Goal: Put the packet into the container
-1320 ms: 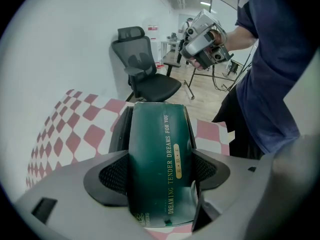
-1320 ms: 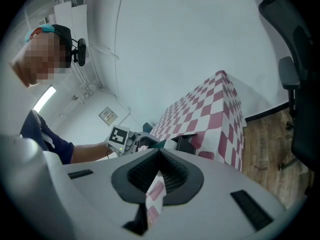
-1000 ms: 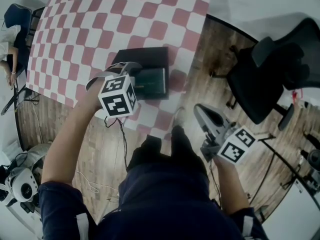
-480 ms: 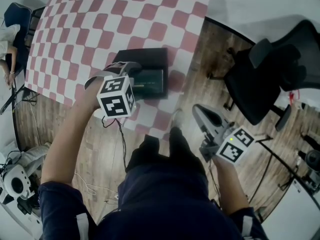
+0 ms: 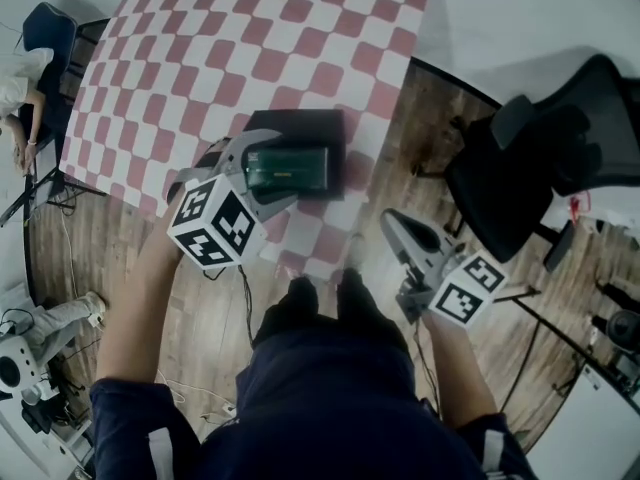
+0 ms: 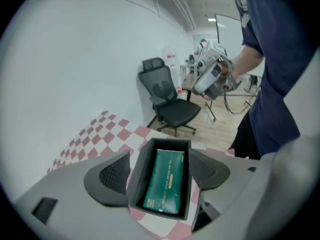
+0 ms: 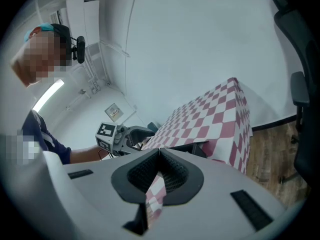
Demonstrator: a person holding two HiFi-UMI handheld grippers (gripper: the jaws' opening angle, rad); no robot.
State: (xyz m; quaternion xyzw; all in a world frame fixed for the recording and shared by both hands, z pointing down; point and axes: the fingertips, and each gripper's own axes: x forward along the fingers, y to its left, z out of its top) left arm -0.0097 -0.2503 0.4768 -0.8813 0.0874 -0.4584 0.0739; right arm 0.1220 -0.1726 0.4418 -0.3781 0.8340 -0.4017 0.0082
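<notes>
Status: the green packet (image 6: pixel 164 181) is lying flat inside the black open-top container (image 5: pixel 322 124), long axis along the container's length, with walls showing on all sides of it. The container is sitting near the edge of the red-and-white checkered tabletop (image 5: pixel 230 48), the edge closest to the person.

The left tool (image 6: pixel 159 173) is being held over the container with its jaws apart. Nothing is being clamped. In the left gripper view the two pads are framing the container from either side and the packet is showing in the gap between them. That looks like a release pose: jaws spread wide enough to clear the packet and let it sit on the container floor. Whether the pads are touching the container walls cannot be told. In the head view the jaws are bracketing the container end that is nearer the person.

The right tool (image 7: pixel 159 151) is being kept off to the person's right, over the wooden floor (image 5: pixel 425 118), well apart from the container. Its jaws are together and nothing is being gripped; only the tabletop cloth is seen past them. It is likely being parked there to stay out of the left tool's way, as no second grip is being needed.

Judgement: the placement is looking done, since the packet is fully within the walls. What is being called for next is a straight lift of the left tool. The risk is a pad catching the container rim and dragging it toward the tabletop edge.
</notes>
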